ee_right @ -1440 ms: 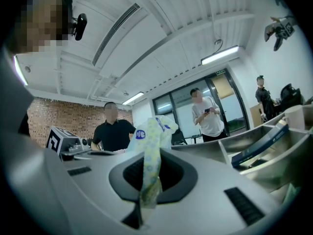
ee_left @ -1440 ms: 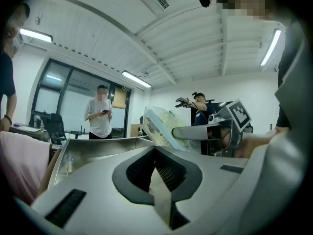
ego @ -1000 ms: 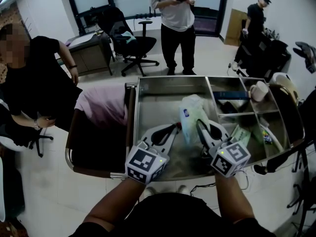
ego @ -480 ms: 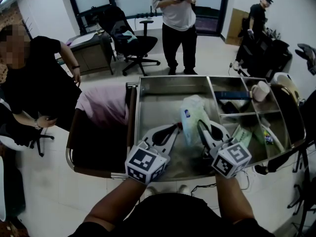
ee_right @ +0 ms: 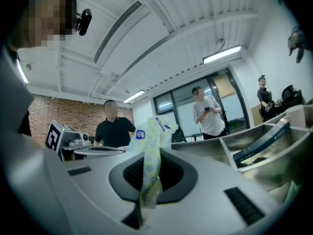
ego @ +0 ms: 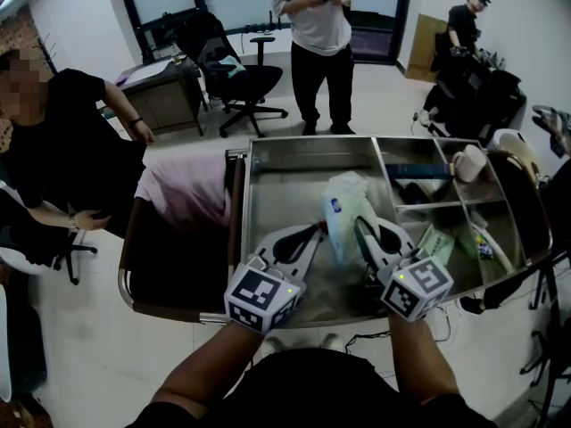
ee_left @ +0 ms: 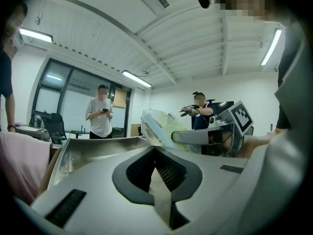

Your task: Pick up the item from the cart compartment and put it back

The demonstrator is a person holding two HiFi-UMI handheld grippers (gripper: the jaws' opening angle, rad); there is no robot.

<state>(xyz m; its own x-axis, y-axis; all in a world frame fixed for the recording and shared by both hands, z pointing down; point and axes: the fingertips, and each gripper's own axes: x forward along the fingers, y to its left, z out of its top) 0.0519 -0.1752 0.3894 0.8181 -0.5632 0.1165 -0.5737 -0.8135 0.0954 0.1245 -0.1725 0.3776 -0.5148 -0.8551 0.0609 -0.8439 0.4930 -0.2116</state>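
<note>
**Right gripper (ego: 360, 228) staying clamped on the packet (ego: 346, 210) over the cart (ego: 312, 144)**

Little is changing since the earlier frames. Both grippers are staying where they were, and only the seated person (ego: 62, 141) at the left and the person at the back right (ego: 459, 25) are shifting slightly. The right gripper is pinching an edge of the soft, pale green packet with a blue label. It is keeping the packet upright in the cart's large steel compartment, close to the divider. Whether the packet is touching the compartment floor I cannot tell. The left gripper (ego: 315, 232) is hovering just beside the packet, its jaws pressed together on nothing. A pink cloth (ego: 183, 190) is lying against the outside of the cart's left wall.
</note>
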